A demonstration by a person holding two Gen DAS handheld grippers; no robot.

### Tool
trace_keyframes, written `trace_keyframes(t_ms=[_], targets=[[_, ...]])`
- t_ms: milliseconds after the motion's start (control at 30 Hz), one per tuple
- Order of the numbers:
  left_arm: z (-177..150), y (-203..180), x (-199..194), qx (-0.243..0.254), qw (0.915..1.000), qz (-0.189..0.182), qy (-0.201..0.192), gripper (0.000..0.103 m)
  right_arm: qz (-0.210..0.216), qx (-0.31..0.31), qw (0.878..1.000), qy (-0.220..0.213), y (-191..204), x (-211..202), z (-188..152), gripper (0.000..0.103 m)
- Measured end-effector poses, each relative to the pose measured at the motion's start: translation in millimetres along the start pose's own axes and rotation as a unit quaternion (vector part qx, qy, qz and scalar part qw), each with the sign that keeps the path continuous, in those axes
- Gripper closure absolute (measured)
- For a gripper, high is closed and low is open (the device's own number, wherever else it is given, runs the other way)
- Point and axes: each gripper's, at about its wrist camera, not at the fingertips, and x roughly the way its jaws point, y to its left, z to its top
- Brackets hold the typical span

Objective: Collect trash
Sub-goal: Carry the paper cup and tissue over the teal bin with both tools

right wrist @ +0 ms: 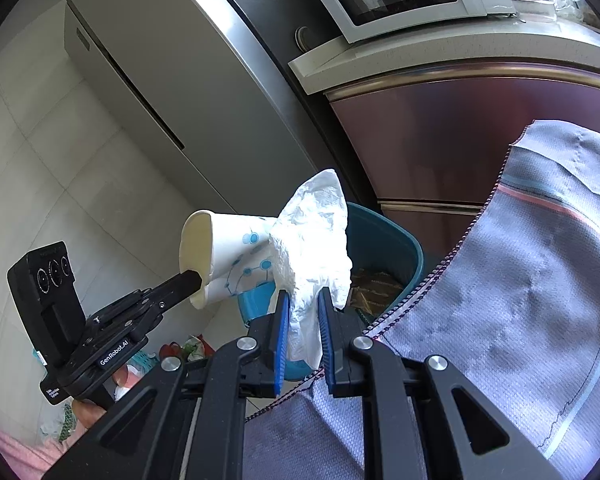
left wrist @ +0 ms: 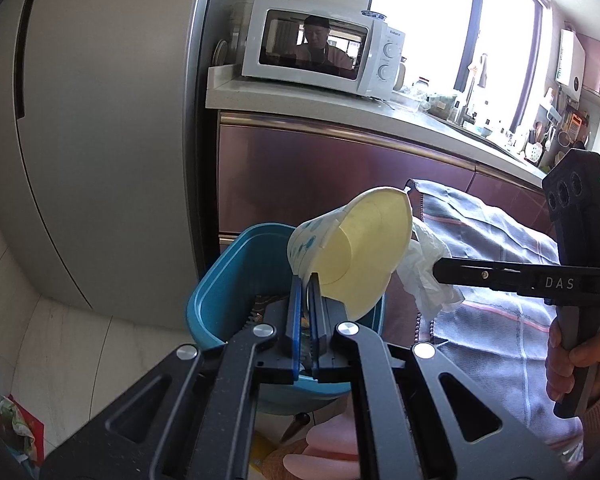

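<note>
My left gripper [left wrist: 307,284] is shut on the rim of a white paper cup [left wrist: 352,252] with blue dots, held tilted above a teal trash bin [left wrist: 236,280]. The cup also shows in the right wrist view [right wrist: 224,256], pinched by the left gripper [right wrist: 198,280]. My right gripper [right wrist: 304,304] is shut on a crumpled white tissue [right wrist: 316,240], held just above the bin [right wrist: 384,240]. In the left wrist view the tissue [left wrist: 424,268] hangs from the right gripper [left wrist: 440,270] beside the cup. The bin holds some dark trash.
A grey fridge [left wrist: 100,140] stands left of the bin. A counter [left wrist: 340,100] with a white microwave [left wrist: 320,52] runs behind it. A grey checked cloth [right wrist: 520,280] covers the table edge at the right. Bags lie on the tiled floor [right wrist: 180,352].
</note>
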Motion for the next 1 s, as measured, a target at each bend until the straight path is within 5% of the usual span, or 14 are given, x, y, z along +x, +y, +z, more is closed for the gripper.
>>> trace_keyframes(t_ms=[1000], targets=[[-2.5, 6.5, 22.8, -0.014, 0.9997, 0.015, 0.016, 0.099, -0.001, 0.018, 0.999, 0.034, -6.0, 30.3, 11.8, 0.089]])
